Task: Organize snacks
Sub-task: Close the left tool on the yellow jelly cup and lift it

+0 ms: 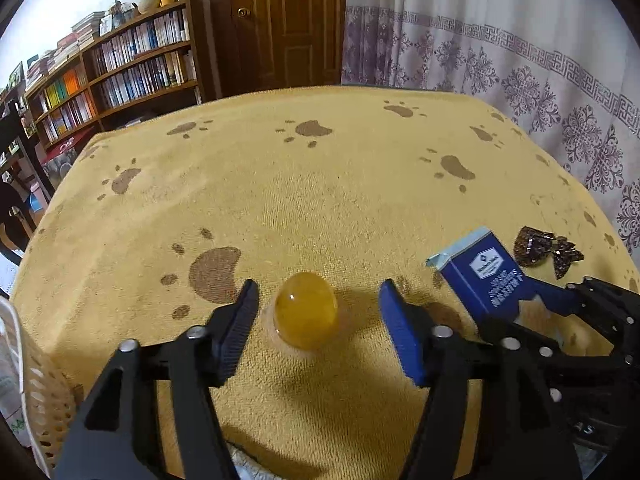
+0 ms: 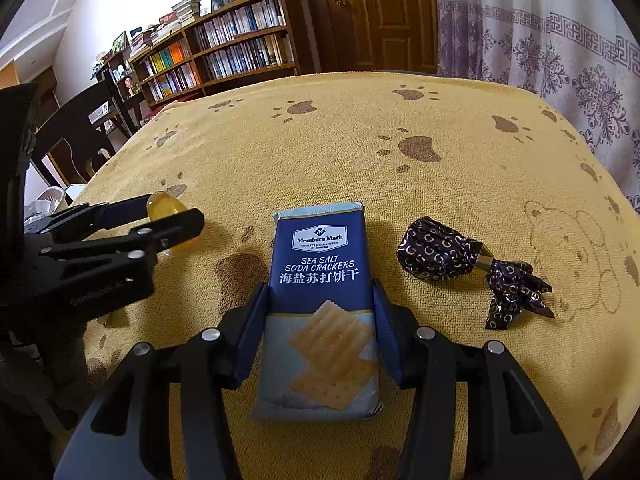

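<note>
The cracker pack (image 2: 320, 304) is squeezed between the right tongs (image 2: 320, 332) on the table (image 2: 440, 208). Left of the pack, the yellow jelly (image 1: 306, 310) is flanked, untouched, by the wide-open left tongs (image 1: 318, 330). A dark candy (image 2: 440, 258) is seen right of the pack.

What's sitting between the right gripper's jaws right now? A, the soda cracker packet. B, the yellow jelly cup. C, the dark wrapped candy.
A: the right gripper has a jaw against each side of the soda cracker packet; the dark wrapped candy lies apart.
</note>
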Tool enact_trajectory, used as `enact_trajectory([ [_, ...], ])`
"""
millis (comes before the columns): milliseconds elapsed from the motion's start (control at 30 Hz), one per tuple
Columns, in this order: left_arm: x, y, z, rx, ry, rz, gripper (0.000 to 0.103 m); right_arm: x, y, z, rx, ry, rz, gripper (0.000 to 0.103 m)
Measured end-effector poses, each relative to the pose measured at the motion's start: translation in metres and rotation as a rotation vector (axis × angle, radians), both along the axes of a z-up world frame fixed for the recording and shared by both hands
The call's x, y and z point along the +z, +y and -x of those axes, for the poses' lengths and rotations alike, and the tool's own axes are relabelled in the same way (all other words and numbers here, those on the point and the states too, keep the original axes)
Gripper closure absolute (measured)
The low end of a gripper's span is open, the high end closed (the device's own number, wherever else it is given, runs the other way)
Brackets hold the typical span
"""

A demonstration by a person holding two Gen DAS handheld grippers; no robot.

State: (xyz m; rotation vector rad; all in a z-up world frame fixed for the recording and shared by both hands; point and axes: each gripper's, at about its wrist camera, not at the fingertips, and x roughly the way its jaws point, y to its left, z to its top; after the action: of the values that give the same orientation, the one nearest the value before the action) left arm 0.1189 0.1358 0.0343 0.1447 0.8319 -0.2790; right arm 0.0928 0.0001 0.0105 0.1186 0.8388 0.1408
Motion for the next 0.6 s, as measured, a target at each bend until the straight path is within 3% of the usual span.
enact_trajectory([
  [67, -0.006, 0.002, -0.006, 0.021, 0.013, -0.005, 0.067, 0.000, 0.000, 0.000, 0.000, 0.000, 0.000, 0.052],
  [333, 0.007, 0.003, 0.008, 0.020, -0.040, 0.002, 0.072, 0.000, 0.000, 0.000, 0.000, 0.000, -0.001, 0.052],
  [467, 0.021, 0.001, 0.020, 0.010, -0.089, 0.001, 0.089, 0.000, 0.000, 0.000, 0.000, 0.000, -0.001, 0.052],
  [600, 0.031, 0.005, 0.026, 0.004, -0.106, 0.026, 0.089, 0.000, 0.000, 0.000, 0.000, 0.000, 0.000, 0.052],
])
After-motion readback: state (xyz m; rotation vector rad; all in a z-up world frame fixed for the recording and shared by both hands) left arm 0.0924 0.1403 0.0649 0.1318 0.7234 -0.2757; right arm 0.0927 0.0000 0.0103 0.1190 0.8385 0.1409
